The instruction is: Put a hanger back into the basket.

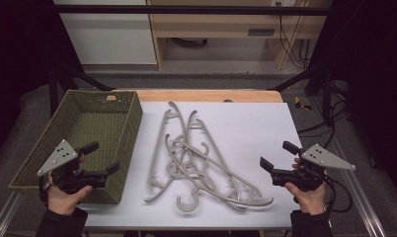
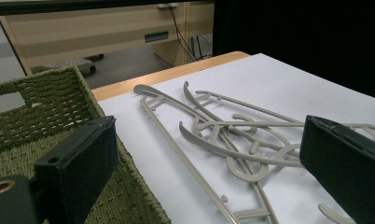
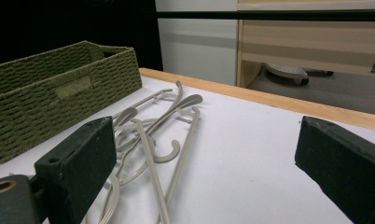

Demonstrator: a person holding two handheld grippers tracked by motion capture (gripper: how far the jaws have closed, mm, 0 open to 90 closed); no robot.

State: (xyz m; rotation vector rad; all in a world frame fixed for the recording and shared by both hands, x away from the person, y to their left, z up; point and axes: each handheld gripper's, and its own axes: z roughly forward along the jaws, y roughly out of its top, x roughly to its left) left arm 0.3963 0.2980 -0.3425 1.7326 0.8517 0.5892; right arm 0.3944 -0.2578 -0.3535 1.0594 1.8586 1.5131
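Observation:
Several beige plastic hangers (image 1: 196, 163) lie tangled in a pile on the white table top (image 1: 251, 128). The same hangers (image 2: 232, 140) spread out ahead in the left gripper view, and the hangers (image 3: 153, 135) lie low and left in the right gripper view. A green woven basket (image 1: 88, 133) stands at the table's left. My left gripper (image 1: 101, 157) hovers open over the basket's near right corner, nothing between its jaws. My right gripper (image 1: 278, 155) is open near the table's right edge, apart from the hangers and holding nothing.
The basket (image 3: 50, 93) is open-topped and looks bare inside. A wooden strip (image 1: 206, 95) runs along the table's far edge. Beyond it stand a wooden desk (image 1: 221, 24) and cables (image 1: 295, 44). Dark frame bars flank both sides.

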